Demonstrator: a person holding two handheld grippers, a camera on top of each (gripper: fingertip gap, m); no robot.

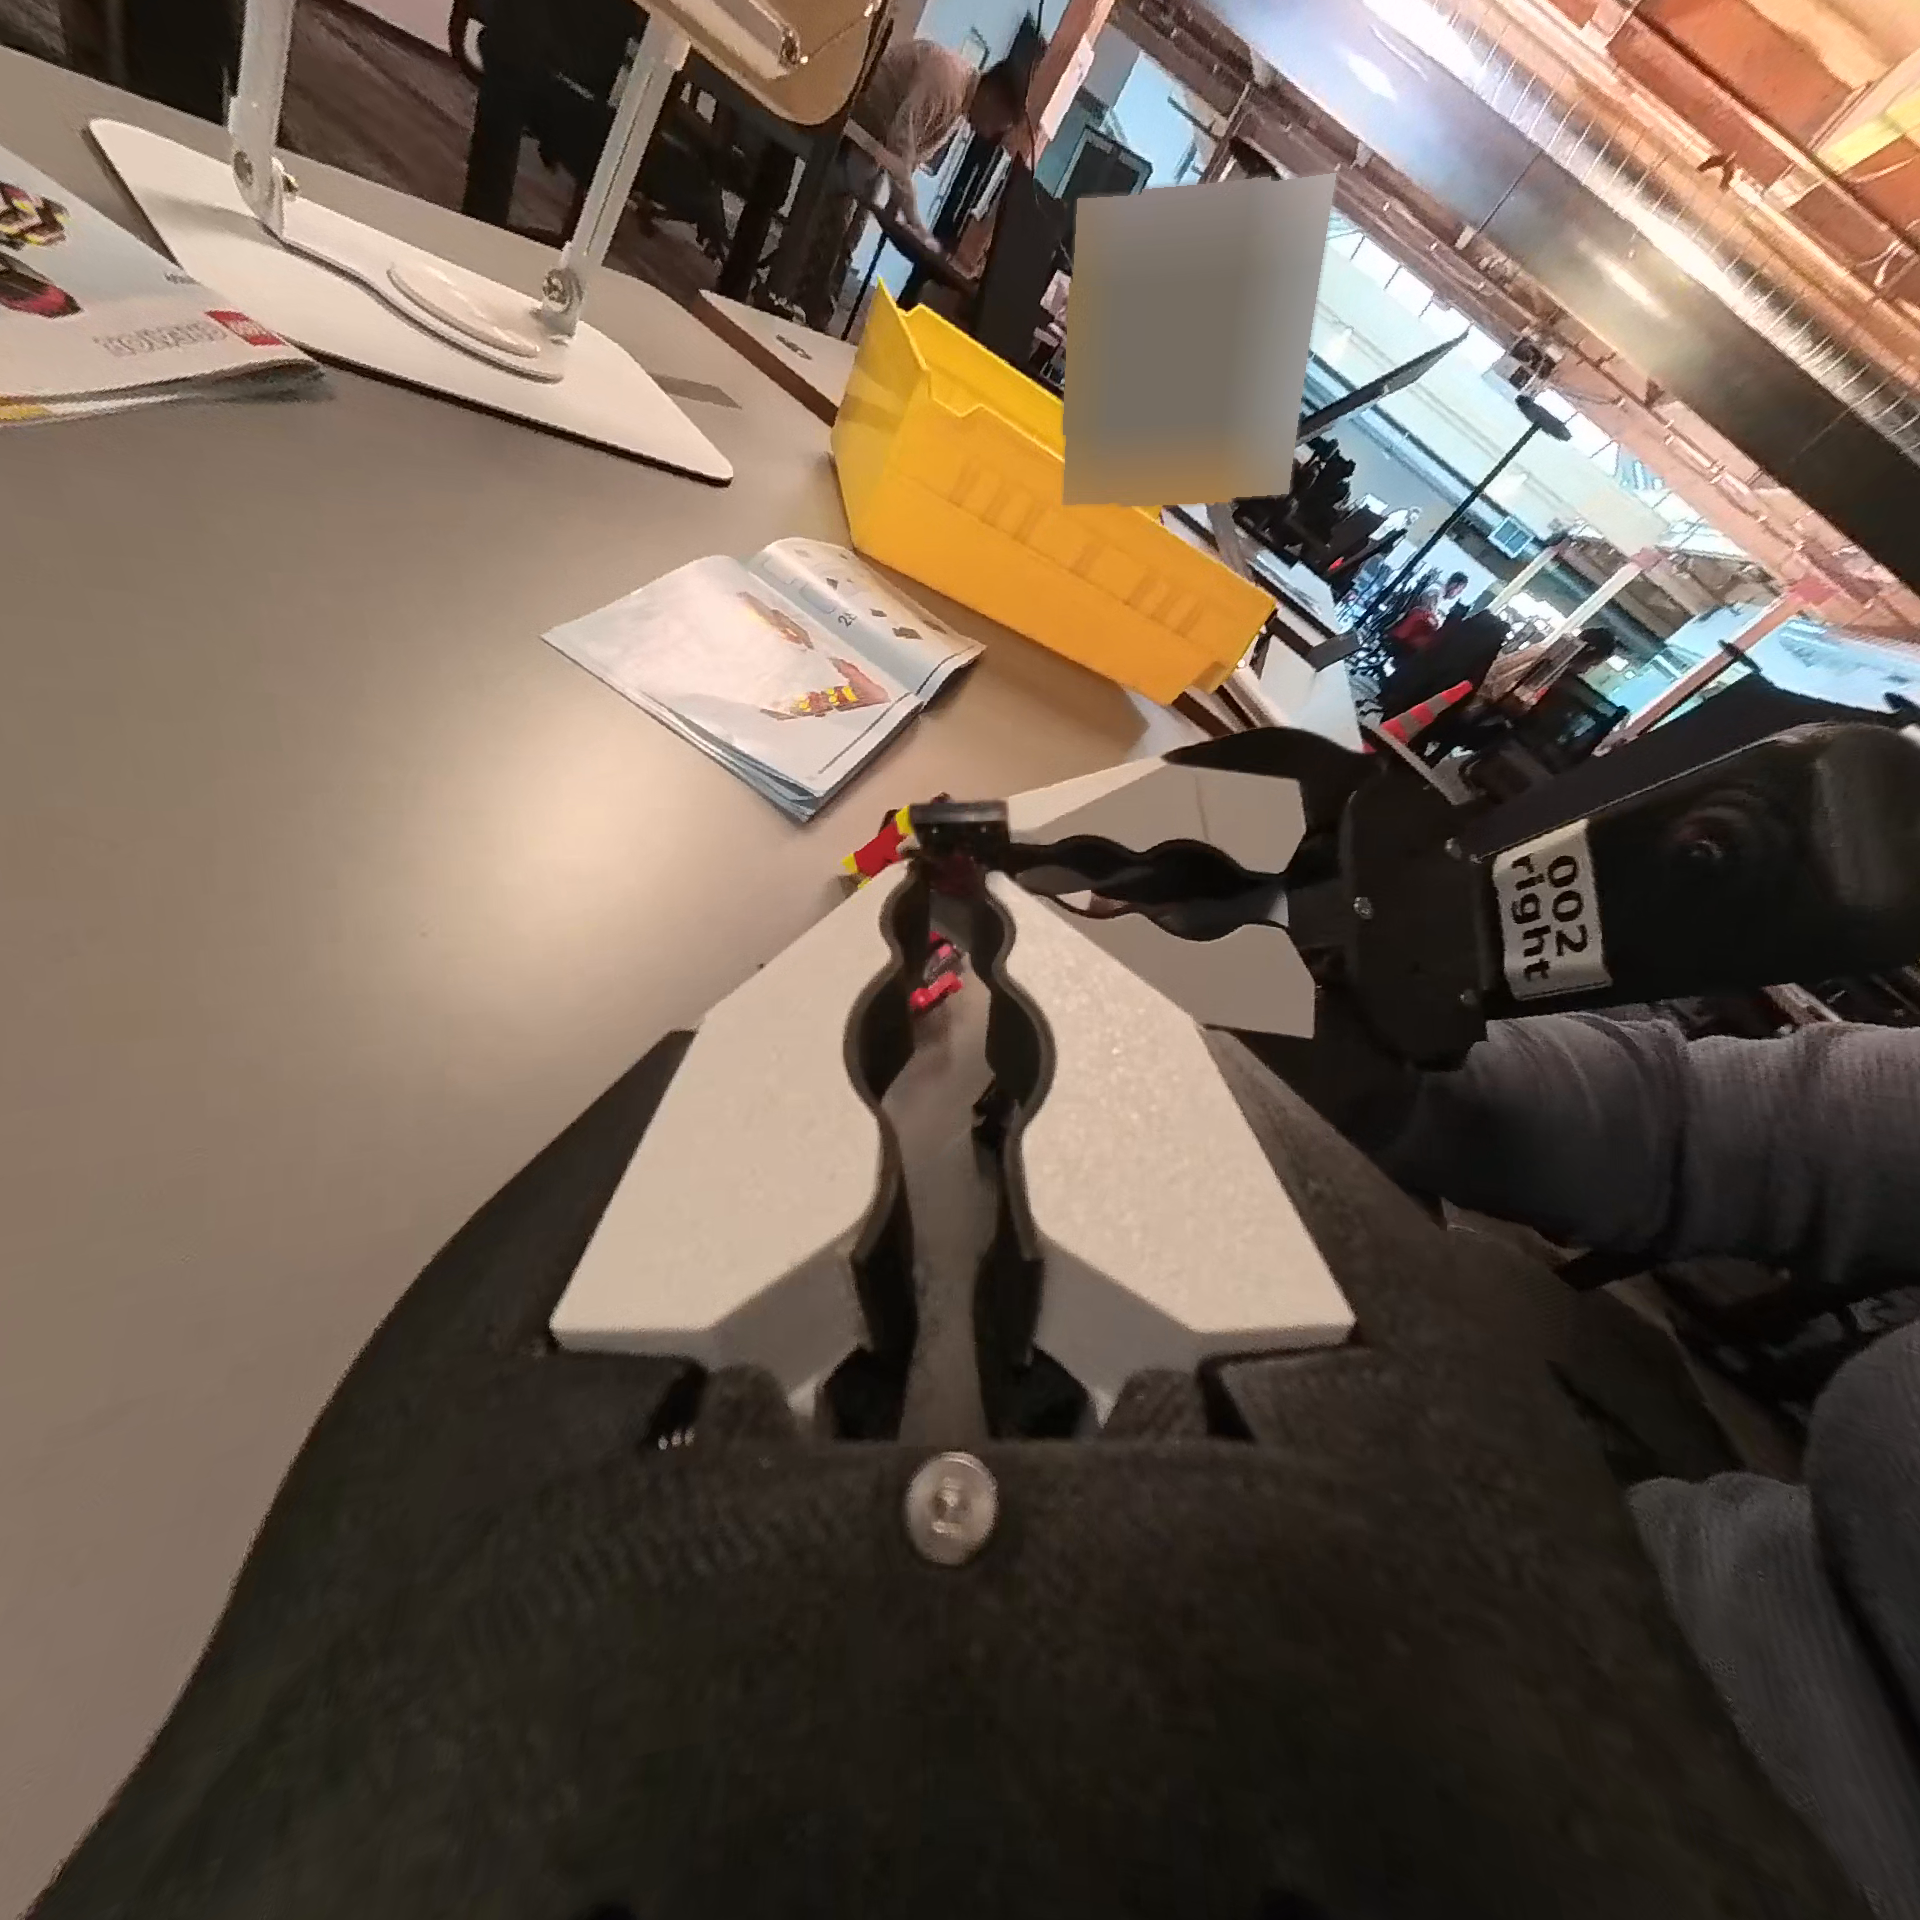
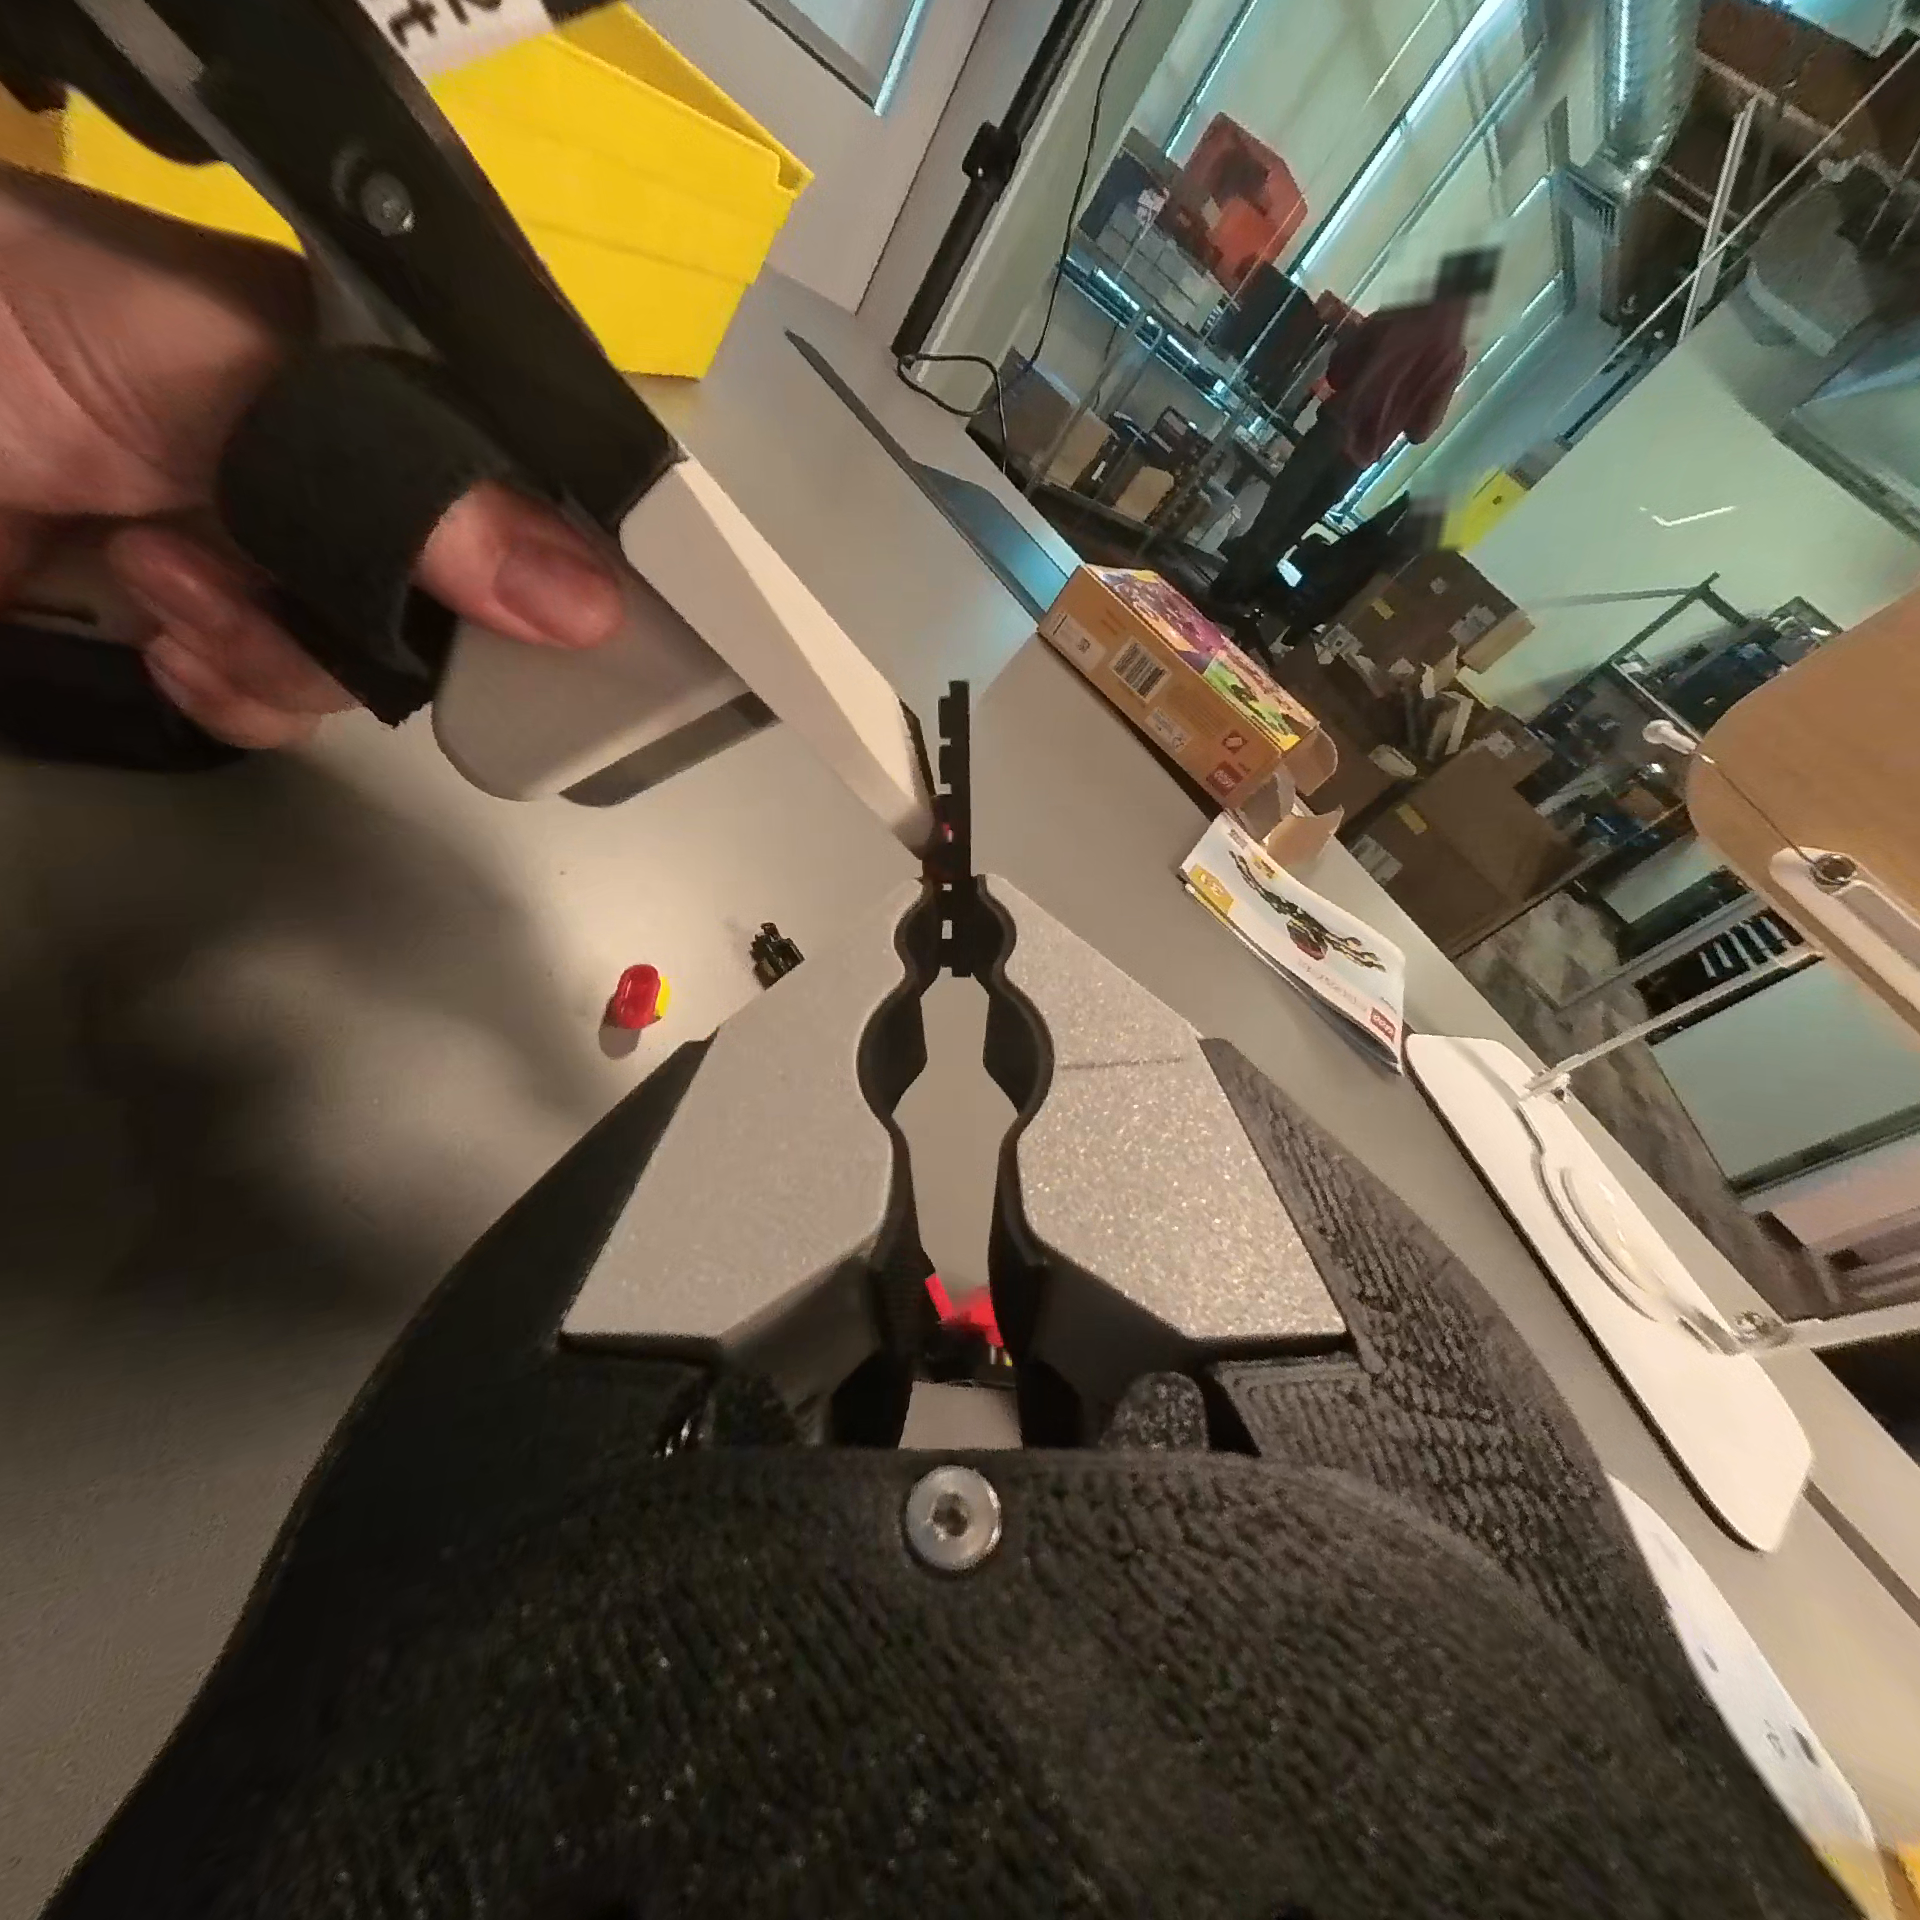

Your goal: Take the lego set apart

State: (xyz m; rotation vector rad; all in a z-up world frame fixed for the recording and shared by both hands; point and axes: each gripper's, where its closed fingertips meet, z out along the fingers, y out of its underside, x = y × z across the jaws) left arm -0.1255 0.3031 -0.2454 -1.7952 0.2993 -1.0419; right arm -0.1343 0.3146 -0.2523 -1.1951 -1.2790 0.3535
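Note:
A small lego assembly of black pieces with a red and yellow part at its left end is held above the grey table. My left gripper is shut on it from below. My right gripper comes in from the right and is shut on the same assembly. In the right wrist view the assembly shows as a thin black plate standing edge-on in my right gripper, with my left gripper touching it from the upper left. A loose red and yellow piece and a loose black piece lie on the table.
A yellow bin stands at the far table edge, an open instruction booklet in front of it. Another booklet, a lego box and a white stand base lie to the right. A red piece lies under my right gripper.

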